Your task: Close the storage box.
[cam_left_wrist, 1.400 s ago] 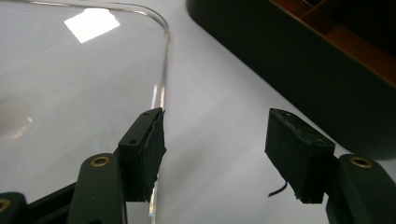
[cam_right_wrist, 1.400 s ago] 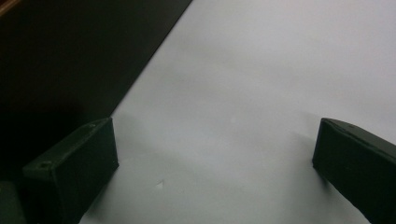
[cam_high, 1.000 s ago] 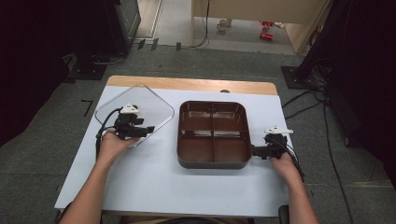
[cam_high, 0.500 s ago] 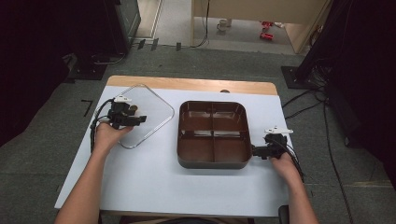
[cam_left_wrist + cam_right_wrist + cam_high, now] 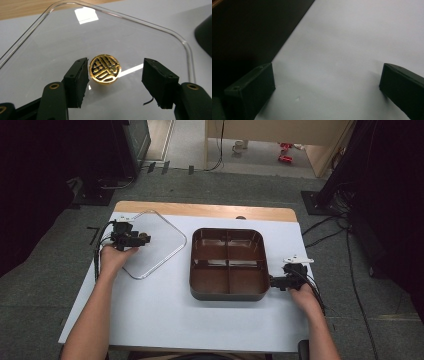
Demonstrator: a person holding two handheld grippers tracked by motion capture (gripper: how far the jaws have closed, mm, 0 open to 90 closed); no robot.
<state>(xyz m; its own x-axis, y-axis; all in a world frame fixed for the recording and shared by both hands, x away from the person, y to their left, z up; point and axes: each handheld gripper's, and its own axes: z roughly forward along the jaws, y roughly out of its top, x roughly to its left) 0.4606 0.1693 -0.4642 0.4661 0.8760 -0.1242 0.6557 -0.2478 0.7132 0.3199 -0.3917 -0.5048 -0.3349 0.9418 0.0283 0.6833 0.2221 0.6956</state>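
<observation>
With my left gripper [image 5: 113, 82] over the clear lid [image 5: 152, 245] near the bench's [image 5: 165, 320] far left corner, its fingers, just closing, straddle the gold knob [image 5: 105, 69] unclamped. I should centre before squeezing. My right gripper [image 5: 327, 92] rests fingers apart at the tray's [image 5: 227, 292] near right corner.

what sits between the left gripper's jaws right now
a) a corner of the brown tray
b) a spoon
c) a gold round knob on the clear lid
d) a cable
c: in the left gripper view the gold knob on the clear lid lies between the left gripper jaws, which have just been closing and do not yet clamp it.
</observation>
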